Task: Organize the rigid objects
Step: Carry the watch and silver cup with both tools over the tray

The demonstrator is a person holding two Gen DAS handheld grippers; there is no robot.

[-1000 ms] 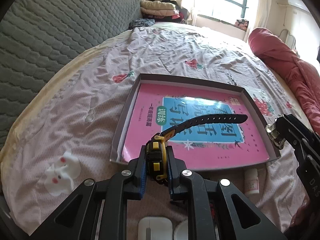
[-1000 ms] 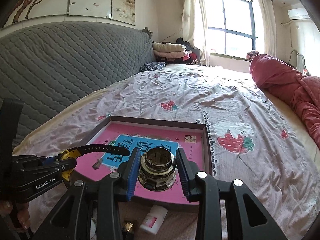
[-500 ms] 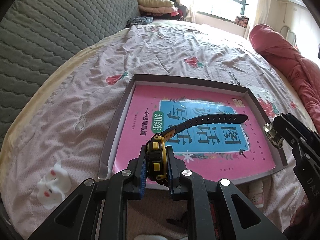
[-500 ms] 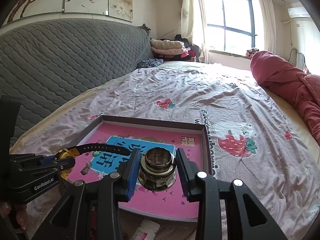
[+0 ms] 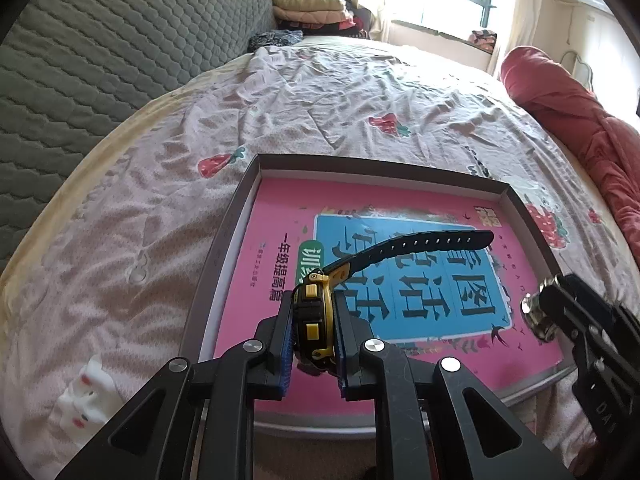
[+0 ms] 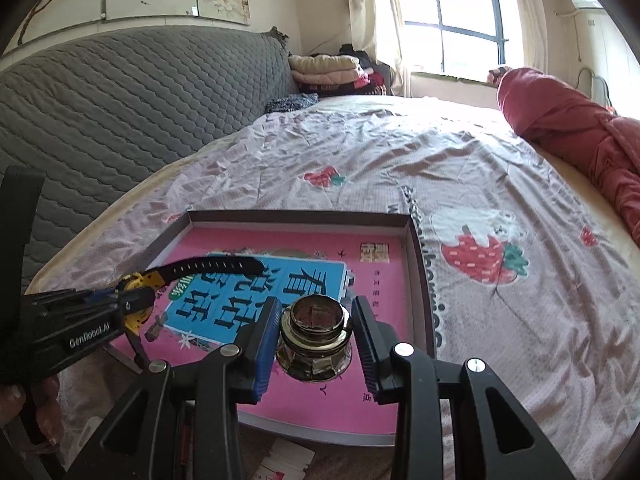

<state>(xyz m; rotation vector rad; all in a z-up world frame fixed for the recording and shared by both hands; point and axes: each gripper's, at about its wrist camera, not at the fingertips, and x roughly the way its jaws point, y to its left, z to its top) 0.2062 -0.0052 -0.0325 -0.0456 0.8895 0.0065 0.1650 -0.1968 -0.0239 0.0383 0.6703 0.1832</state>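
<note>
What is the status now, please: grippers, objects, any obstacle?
Left gripper shut on watch. Right gripper shut on glass jar. Both over tray holding pink book. Nothing in the way.

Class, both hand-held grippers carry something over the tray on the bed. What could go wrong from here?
1. The watch is pinched edge-on; its strap sticks out and could catch the tray wall.
2. The glass jar is smooth and round, so it might slip or tip on release.
</note>
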